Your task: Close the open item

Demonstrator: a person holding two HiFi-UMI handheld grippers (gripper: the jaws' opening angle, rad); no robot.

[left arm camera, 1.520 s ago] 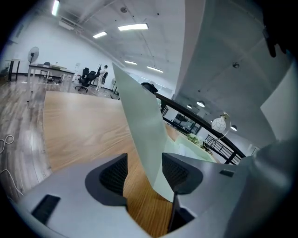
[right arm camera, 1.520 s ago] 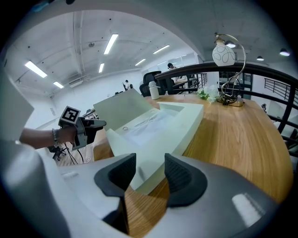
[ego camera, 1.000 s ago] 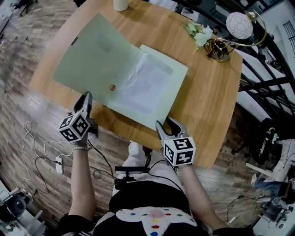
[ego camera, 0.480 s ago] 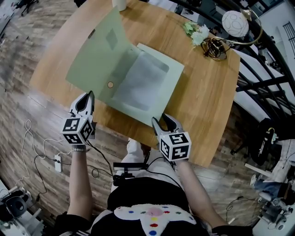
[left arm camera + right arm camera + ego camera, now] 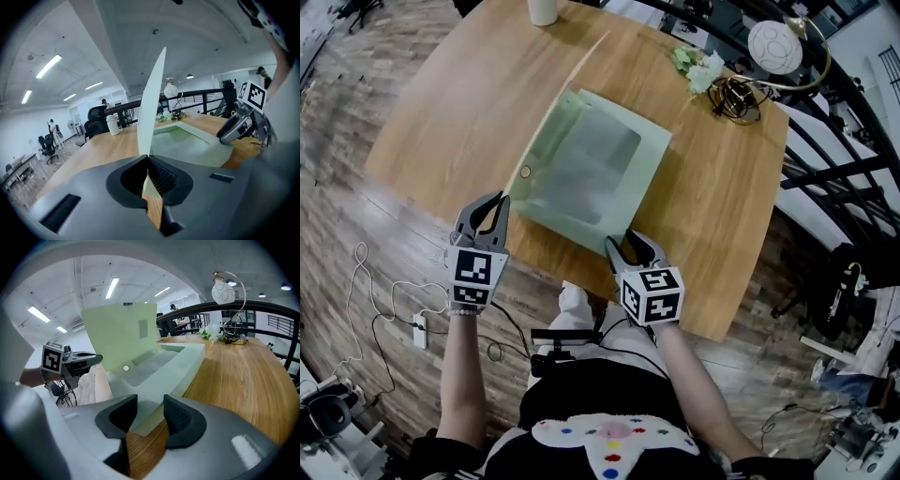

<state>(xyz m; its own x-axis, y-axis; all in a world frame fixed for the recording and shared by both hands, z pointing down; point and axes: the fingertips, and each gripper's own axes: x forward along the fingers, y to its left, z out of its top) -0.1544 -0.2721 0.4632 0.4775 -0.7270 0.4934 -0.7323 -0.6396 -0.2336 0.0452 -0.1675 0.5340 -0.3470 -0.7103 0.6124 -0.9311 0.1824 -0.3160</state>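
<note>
Left gripper (image 5: pixel 149 176) jaws seemingly pinch folder flap (image 5: pixel 152 103)

The folder (image 5: pixel 609 178) lies on the table (image 5: pixel 731 206), close to its near edge. Its cover (image 5: pixel 119 333) stands upright along the folder's left side, and the cover's near edge is pinched between the jaws of the left hand-held gripper (image 5: pixel 499 201). The right hand-held gripper (image 5: pixel 628 246) is at the folder's near right corner, which lies between its parted jaws. A cup (image 5: pixel 544 9) stands at the far edge. Flowers (image 5: pixel 701 66) and a lamp (image 5: pixel 776 47) stand at the far right corner.
</note>
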